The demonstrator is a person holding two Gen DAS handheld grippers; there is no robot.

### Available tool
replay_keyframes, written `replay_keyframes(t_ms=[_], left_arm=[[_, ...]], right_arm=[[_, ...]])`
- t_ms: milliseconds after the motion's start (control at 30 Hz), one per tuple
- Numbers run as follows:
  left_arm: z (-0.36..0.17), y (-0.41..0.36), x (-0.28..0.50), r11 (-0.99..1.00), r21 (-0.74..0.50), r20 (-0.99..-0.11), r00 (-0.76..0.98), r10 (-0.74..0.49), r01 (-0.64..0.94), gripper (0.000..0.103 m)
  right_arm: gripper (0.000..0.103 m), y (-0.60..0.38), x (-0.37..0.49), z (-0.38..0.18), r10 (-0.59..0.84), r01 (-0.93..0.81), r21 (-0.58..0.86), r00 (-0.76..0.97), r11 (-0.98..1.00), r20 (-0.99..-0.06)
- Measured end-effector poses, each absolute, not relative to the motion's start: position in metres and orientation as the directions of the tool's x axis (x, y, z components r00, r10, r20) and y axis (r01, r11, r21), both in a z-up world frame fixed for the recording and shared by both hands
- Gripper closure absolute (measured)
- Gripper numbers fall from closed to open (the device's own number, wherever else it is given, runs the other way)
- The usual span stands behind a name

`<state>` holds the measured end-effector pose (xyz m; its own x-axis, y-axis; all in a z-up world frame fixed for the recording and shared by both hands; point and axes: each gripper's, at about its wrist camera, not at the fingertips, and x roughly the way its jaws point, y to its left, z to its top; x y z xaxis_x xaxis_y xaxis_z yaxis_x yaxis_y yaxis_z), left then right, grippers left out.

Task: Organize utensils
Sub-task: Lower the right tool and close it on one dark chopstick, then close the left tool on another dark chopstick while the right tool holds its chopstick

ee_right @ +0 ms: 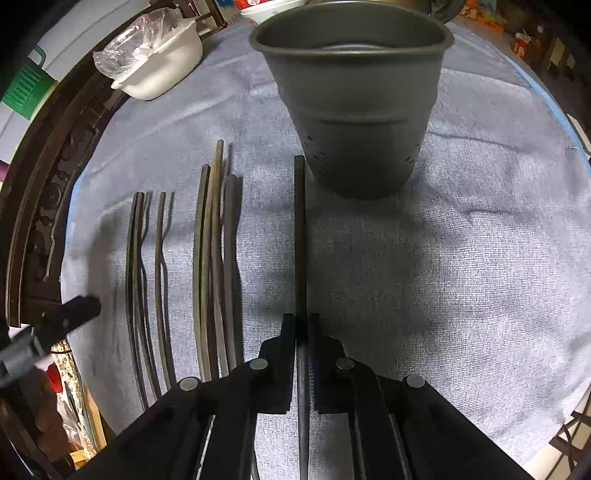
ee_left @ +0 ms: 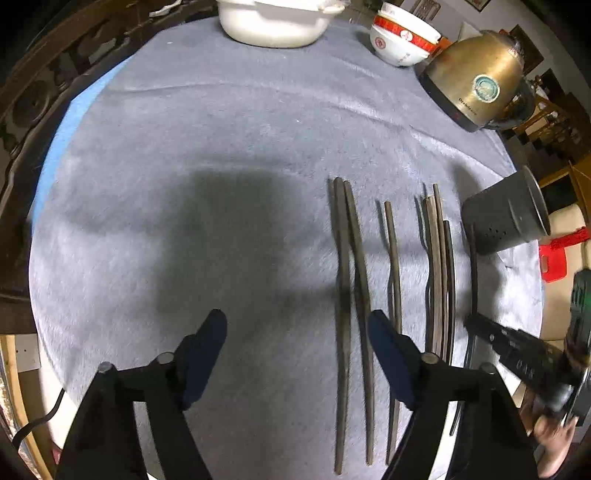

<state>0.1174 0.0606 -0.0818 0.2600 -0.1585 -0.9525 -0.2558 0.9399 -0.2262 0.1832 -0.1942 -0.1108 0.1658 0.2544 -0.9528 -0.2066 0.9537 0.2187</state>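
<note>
Several dark chopsticks lie side by side on the grey cloth (ee_left: pixel 184 129). My left gripper (ee_left: pixel 297 321) is open above them, and a pair of chopsticks (ee_left: pixel 343 280) lies between its jaws, close to the right finger (ee_left: pixel 384 343); the pads do not press on the pair. My right gripper (ee_right: pixel 303 321) is shut on a single chopstick (ee_right: pixel 300 236) that points towards the grey perforated holder cup (ee_right: pixel 351 110). The cup stands upright just beyond that chopstick's far tip. A bundle of chopsticks (ee_right: pixel 214 240) and thinner ones (ee_right: pixel 136 251) lie to its left.
A white pot (ee_left: pixel 273 22) with a plastic bag, stacked red-and-white bowls (ee_left: pixel 402 40) and a brass kettle (ee_left: pixel 480 77) stand along the far edge. A carved dark wooden rim (ee_left: pixel 22 110) borders the table on the left. A person's hand (ee_left: pixel 554 443) holds the right gripper.
</note>
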Motion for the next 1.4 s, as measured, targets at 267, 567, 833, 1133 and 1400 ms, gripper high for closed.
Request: replay_keyframes(t_ms=[267,567,833,1133,1400], left_arm=[[-0.096,0.048,0.142,0.946,-0.188,-0.975,0.168,-0.146,-0.266,0.049],[-0.102,0.031,0.169,0.963,-0.165,-0.983,0.119,-0.142,-0.212,0.096],[-0.109,0.011,0.18,0.996,-0.069,-0.998,-0.019,-0.068,0.052,0.096],[-0.124,-0.007,0.193,0.993,-0.051,-0.995,-0.09,-0.042,0.104,0.093],[-0.128,0.011,0.201,0.993,-0.056,-0.996,-0.069,-0.049,0.103,0.097]], right_arm=[[0.095,-0.213,0.171,-0.112,0.294,-0.207,0.257,0.171,0.944,-0.941],[0.095,-0.224,0.17,-0.109,0.306,-0.213,0.27,0.163,0.939,-0.938],[0.095,-0.211,0.173,-0.108,0.236,-0.273,0.205,0.083,0.94,-0.968],[0.093,-0.208,0.198,-0.111,0.193,-0.244,0.204,-0.068,0.948,-0.979],[0.094,-0.177,0.212,-0.111,0.07,-0.307,0.1,-0.106,0.946,-0.992]])
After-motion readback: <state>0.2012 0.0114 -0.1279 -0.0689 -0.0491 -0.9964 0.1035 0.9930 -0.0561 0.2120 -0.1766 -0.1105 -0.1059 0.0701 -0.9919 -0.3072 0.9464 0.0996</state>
